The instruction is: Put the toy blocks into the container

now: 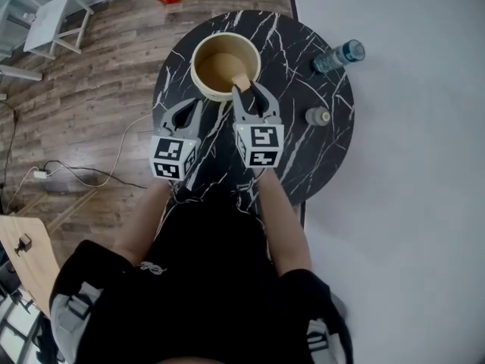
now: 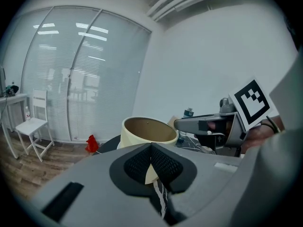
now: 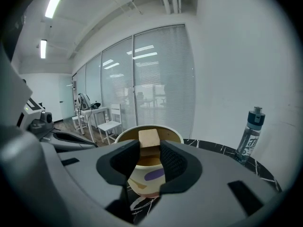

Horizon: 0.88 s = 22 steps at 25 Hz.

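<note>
Toward the far edge of the round black tabletop (image 1: 303, 158) stands the cream container (image 1: 201, 59), its mouth open and, as far as I can see from here, nothing lying loose around it. The person's right claw (image 3: 149, 157) has a pale wooden block (image 3: 148, 140) pinched between its pads, jaws parted only as wide as the block. The block stands up above the pads, its long side roughly upright.

What matters is where that block sits against the container: it hangs right at the near rim, on the side closest to the person, with the mouth lying straight ahead of the claw. I'd judge a short push forward, toward the far edge, would bring it fully over the opening before the jaws let go; released too early, it could catch the rim and tip outward.

The left claw (image 2: 151, 160) is closed with nothing in it, held beside the right one and short of the container. A water bottle (image 1: 339, 55) and a small jar (image 1: 318, 116) stand near the right edge, well clear.
</note>
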{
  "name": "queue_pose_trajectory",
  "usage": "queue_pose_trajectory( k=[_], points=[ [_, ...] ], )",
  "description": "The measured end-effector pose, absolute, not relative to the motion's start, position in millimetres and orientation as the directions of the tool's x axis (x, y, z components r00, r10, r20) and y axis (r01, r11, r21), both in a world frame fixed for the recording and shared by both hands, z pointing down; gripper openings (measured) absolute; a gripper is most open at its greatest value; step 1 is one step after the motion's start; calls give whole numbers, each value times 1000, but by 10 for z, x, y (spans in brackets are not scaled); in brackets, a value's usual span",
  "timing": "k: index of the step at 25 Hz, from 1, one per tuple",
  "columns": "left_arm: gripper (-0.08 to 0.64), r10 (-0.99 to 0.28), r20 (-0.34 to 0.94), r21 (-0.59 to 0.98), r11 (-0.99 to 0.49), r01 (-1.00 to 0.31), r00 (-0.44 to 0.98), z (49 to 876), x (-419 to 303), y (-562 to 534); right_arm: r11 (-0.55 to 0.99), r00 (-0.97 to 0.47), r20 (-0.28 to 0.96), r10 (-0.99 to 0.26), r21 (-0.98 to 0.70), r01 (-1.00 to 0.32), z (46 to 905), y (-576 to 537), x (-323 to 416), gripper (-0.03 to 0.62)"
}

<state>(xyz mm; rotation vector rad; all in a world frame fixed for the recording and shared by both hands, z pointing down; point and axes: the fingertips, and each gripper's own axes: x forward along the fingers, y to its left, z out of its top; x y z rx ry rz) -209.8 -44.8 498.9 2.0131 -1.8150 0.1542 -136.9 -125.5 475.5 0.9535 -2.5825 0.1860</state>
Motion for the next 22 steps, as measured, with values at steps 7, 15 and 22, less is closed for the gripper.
queue_pose_trajectory(
  k=[7,15,22],
  points=[
    [0,-913,379,242,-60,-968,151,5061,-2106,-381,759,-669,462,-582,14,-651,4983,-1246,-1428,130],
    [0,-900,406,240,-62,-969,158,5147,-2088,-343,766,-687,451,-571,-9,-643,5025,-1217,-1456,156],
    [0,-894,404,244,-100,-965,195,5139,-1920,-363,743,-694,398,-600,-45,-667,4929,-1179,-1268,145]
  ],
)
